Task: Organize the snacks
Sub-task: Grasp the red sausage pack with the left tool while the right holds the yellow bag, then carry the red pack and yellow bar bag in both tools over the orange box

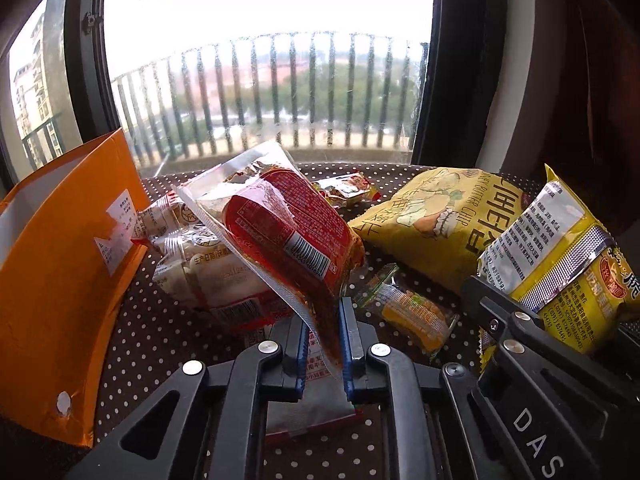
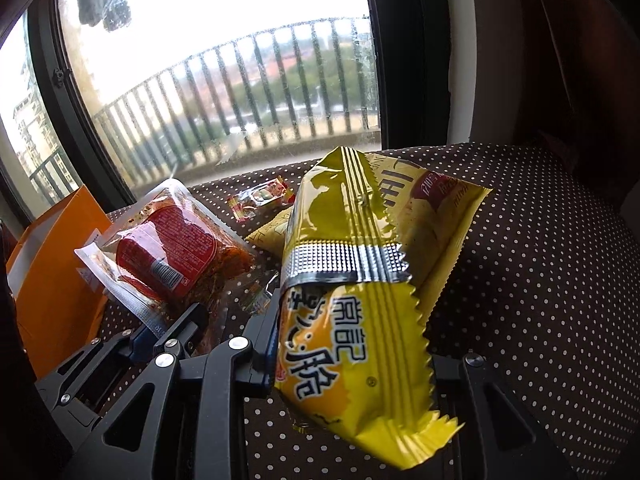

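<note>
Snacks lie scattered over a brown cloth with white dots (image 1: 160, 320), in front of a large window (image 1: 264, 60) with a railing outside.

The left claw (image 1: 324, 344) is nearly pressed together, pinching the lower sealed edge of a clear pack of red spicy snack (image 1: 280, 224). The pack stands tilted up and to the left from the blue pads (image 1: 347, 344), lifted off the cloth. In the right wrist view the same red pack (image 2: 172, 248) shows at the left, with the left claw (image 2: 168, 328) gripping its bottom edge.

The right claw (image 2: 352, 344) is closed on a yellow snack bag (image 2: 352, 320), which fills the space between its fingers and rises upward; only the left finger (image 2: 266, 340) shows clearly, touching the bag's side, while the other is hidden behind the wrapper. From the left wrist view this yellow bag (image 1: 560, 264) is held at the right, its printed back facing the camera, with the right claw (image 1: 496, 312) clamped on its lower edge.

An orange paper bag (image 1: 60, 280) stands open at the left. Just beside it lie packs of pale cakes (image 1: 192, 264). A big yellow chip bag (image 1: 432, 220) rests on the cloth at the back right, a small red and yellow sachet (image 1: 344, 188) lies near the window, and a small clear pack with yellow pieces (image 1: 412, 312) lies between the two claws.
</note>
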A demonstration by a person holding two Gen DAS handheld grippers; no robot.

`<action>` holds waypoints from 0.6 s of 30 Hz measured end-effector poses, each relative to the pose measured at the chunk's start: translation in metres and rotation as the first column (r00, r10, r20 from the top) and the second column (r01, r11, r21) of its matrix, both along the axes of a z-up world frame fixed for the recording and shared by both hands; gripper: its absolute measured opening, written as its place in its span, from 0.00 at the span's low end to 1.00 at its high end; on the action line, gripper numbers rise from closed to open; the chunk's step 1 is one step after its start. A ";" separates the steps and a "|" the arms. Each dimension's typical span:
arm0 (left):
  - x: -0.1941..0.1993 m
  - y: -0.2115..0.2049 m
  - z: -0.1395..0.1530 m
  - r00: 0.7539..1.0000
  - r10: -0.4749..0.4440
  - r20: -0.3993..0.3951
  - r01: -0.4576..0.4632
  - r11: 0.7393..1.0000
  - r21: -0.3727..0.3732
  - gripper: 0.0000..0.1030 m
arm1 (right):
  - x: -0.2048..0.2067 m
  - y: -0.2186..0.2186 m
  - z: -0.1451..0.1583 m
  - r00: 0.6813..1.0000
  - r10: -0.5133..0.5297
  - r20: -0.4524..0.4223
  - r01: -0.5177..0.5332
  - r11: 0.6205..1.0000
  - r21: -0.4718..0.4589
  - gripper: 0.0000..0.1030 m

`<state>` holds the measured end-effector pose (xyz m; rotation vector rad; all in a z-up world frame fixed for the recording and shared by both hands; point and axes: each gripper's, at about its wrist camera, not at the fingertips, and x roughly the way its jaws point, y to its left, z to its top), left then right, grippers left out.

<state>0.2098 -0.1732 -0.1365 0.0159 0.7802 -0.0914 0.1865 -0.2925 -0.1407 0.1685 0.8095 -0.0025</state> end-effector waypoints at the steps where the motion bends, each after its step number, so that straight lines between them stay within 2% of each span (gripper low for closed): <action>1: -0.003 0.000 0.001 1.000 -0.007 0.002 0.007 1.000 0.002 0.09 | -0.004 0.001 0.001 1.000 0.000 0.001 0.000 1.000 0.002 0.34; 9: -0.032 0.002 0.006 0.999 -0.039 0.002 0.039 0.999 0.015 0.08 | -0.028 0.002 0.003 1.000 -0.009 -0.003 0.009 1.000 0.021 0.34; 18: -0.072 0.011 0.019 0.998 -0.046 0.037 0.045 0.999 0.024 0.08 | -0.057 0.006 0.017 1.000 -0.004 0.023 0.002 0.999 0.049 0.34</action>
